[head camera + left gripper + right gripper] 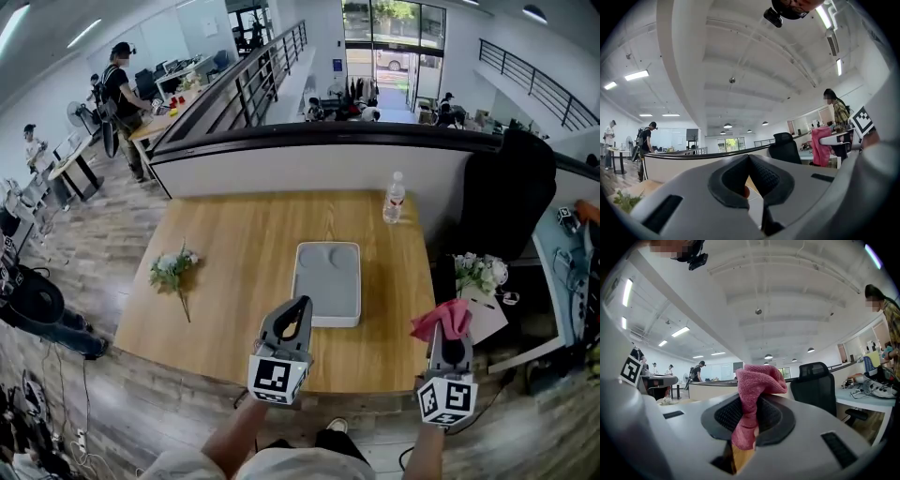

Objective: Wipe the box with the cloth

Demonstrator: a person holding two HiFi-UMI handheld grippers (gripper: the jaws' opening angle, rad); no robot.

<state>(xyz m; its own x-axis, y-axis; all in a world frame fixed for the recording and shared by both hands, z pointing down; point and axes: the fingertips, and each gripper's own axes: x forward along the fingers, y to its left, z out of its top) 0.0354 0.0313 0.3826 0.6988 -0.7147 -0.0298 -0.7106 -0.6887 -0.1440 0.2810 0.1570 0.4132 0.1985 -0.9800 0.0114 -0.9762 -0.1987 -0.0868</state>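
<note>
A flat pale grey box (326,281) lies on the wooden table (234,281), right of centre. My left gripper (299,307) is shut and holds nothing; its tips hover at the box's near left corner. In the left gripper view the jaws (749,158) meet at the tips. The right gripper (450,330) hangs off the table's near right corner, to the right of the box, shut on a pink cloth (442,319). That cloth (753,383) bunches above the right gripper (753,404) and hangs down between its jaws. The cloth (820,146) also shows in the left gripper view.
A water bottle (395,197) stands at the table's far right edge. A flower sprig (174,270) lies near the left edge. A black office chair (506,197) and a side desk with flowers (478,272) are to the right. People stand far off at the left.
</note>
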